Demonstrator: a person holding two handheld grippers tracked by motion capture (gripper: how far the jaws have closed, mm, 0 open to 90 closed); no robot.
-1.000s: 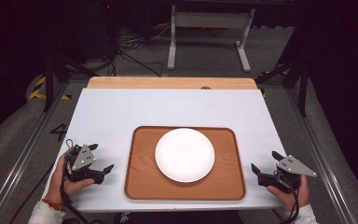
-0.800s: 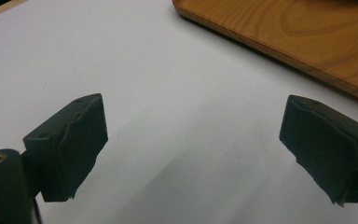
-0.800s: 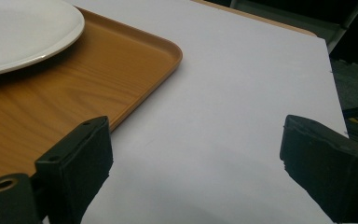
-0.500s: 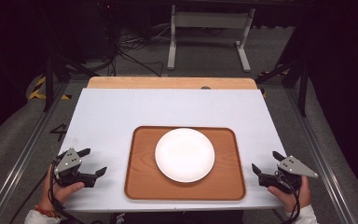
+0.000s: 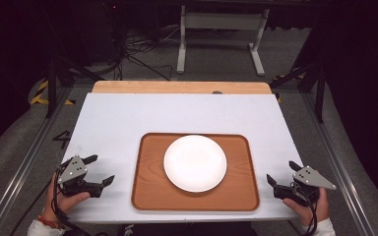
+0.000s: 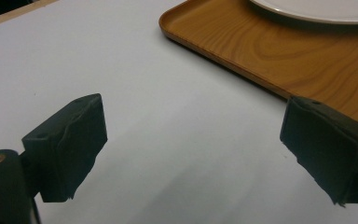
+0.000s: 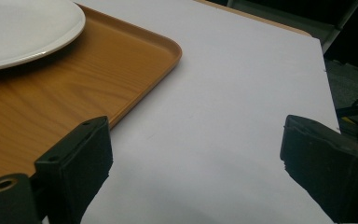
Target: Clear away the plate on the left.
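A round white plate [image 5: 195, 162] lies on a brown wooden tray [image 5: 147, 196] at the near middle of the white table [image 5: 177, 115]. My left gripper [image 5: 101, 169] rests open near the table's front left corner, left of the tray, with nothing between its fingers. In the left gripper view, the left gripper [image 6: 193, 140] has its jaws wide apart over bare table, with the tray [image 6: 270, 56] and plate [image 6: 317, 7] ahead at the right. My right gripper [image 5: 280, 171] stands open right of the tray. The right gripper view shows the right gripper [image 7: 196, 154] empty, with the tray [image 7: 74, 79] and plate [image 7: 18, 28] at the left.
A strip of light wood [image 5: 177, 87] runs along the table's far edge. Beyond it stand a grey metal stand [image 5: 221, 29] and floor cables [image 5: 138, 54]. Metal rails [image 5: 24, 172] flank the table on both sides.
My left gripper has shifted a little to the left, away from the tray, and stayed open. The right gripper has hardly moved.
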